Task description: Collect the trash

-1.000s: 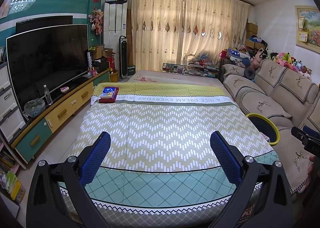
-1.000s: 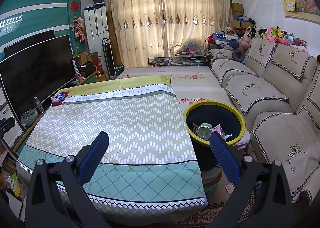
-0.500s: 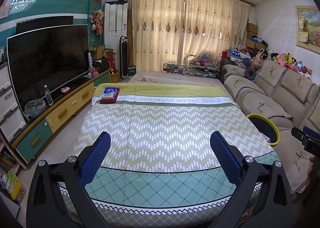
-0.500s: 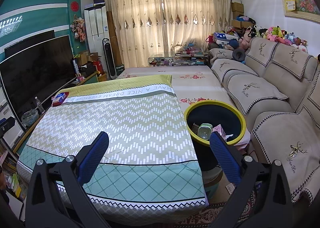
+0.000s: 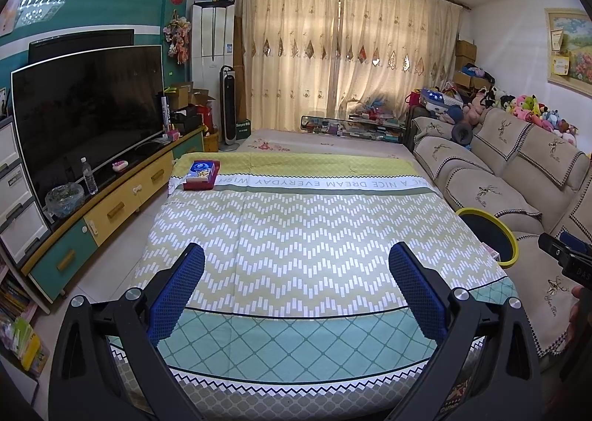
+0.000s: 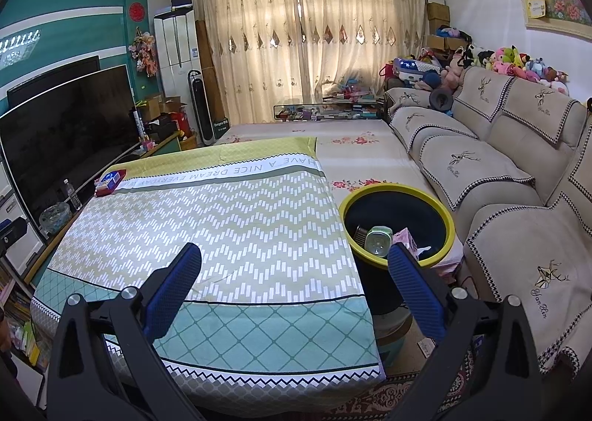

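A black trash bin with a yellow rim (image 6: 397, 189) stands at the right edge of the cloth-covered table (image 6: 222, 236); it also shows in the left wrist view (image 5: 508, 239). Inside lie a pale green container (image 6: 377, 240), a pink packet (image 6: 405, 239) and other scraps. A red and blue box (image 5: 201, 175) lies at the table's far left corner, also in the right wrist view (image 6: 111, 181). My left gripper (image 5: 296, 265) is open and empty over the table's near edge. My right gripper (image 6: 294, 265) is open and empty, near the bin.
A beige sofa (image 6: 518, 177) with plush toys runs along the right. A TV (image 5: 85, 117) on a low cabinet (image 5: 111, 206) stands on the left, with a water bottle (image 5: 88, 180) on it. Curtains and a cluttered glass shelf are at the back.
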